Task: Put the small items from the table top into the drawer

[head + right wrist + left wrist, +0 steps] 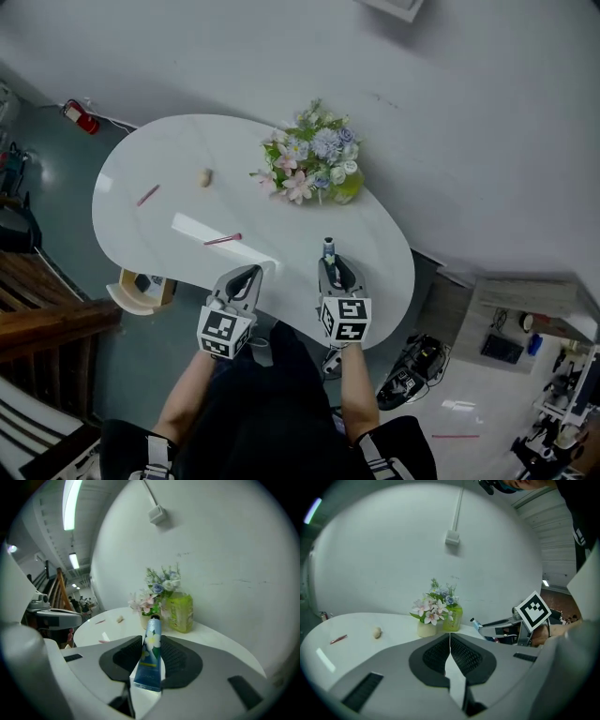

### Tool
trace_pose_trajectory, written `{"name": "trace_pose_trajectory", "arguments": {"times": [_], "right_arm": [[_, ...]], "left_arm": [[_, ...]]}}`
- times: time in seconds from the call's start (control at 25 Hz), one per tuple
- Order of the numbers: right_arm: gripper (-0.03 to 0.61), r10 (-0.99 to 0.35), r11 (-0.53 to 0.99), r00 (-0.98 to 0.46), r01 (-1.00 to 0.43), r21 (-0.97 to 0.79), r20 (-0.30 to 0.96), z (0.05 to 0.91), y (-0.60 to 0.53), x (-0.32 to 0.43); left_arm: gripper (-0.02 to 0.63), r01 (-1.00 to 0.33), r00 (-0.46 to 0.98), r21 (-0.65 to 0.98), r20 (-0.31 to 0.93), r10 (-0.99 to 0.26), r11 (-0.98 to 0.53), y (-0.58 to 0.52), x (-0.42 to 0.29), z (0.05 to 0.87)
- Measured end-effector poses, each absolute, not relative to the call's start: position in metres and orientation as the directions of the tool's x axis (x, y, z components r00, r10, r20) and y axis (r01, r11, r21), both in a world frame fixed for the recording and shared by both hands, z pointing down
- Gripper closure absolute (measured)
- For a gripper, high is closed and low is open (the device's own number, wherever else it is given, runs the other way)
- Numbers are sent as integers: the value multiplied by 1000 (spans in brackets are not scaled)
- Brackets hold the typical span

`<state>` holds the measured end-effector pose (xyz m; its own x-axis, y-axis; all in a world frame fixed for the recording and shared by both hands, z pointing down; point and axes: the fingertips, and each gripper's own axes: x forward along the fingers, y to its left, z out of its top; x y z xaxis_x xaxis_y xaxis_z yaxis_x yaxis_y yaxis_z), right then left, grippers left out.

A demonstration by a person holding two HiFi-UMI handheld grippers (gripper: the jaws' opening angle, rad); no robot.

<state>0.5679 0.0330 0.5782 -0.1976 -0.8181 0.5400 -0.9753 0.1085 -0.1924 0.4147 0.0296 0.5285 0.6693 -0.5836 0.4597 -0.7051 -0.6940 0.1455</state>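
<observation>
Grippers, two in all, hang over the near rim of a white kidney-shaped table, on the person's side of the bunch of flowers. The right gripper is clamped on the single blue tube. The tube has a white flower print and stands nearly upright between the pads with its dark cap pointing towards the flowers. The left gripper is closed, its pads pressed together with nothing between them.

Three small items lie loose on the table top, all to the left of the flowers in the head view. They are two pink sticks, one far out and one closer to the grippers, and one beige lump between the far stick and the flowers. One green bottle stands touching the flowers on their right.

The table top is glossy and carries a bright strip of reflected light. One pale wooden box shows below the rim, well left of the flowers. The table stands on a grey floor and backs onto a plain white wall, where one small red object lies at the foot.
</observation>
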Motion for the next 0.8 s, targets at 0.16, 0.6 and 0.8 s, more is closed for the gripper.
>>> {"name": "trace_pose_trajectory", "arguments": {"times": [0.16, 0.6, 0.8], "right_arm": [[434, -822, 220, -289, -956, -194, 491, 547, 24, 520], [434, -745, 527, -547, -833, -165, 381, 482, 0, 359], [434, -677, 639, -640, -756, -142, 363, 468, -5, 271]], "left_arm": [[594, -758, 621, 124, 438, -650, -640, 27, 376, 512], [594, -893, 443, 106, 378, -813, -438, 20, 242, 480], [594, -928, 370, 110, 355, -858, -355, 18, 168, 472]]}}
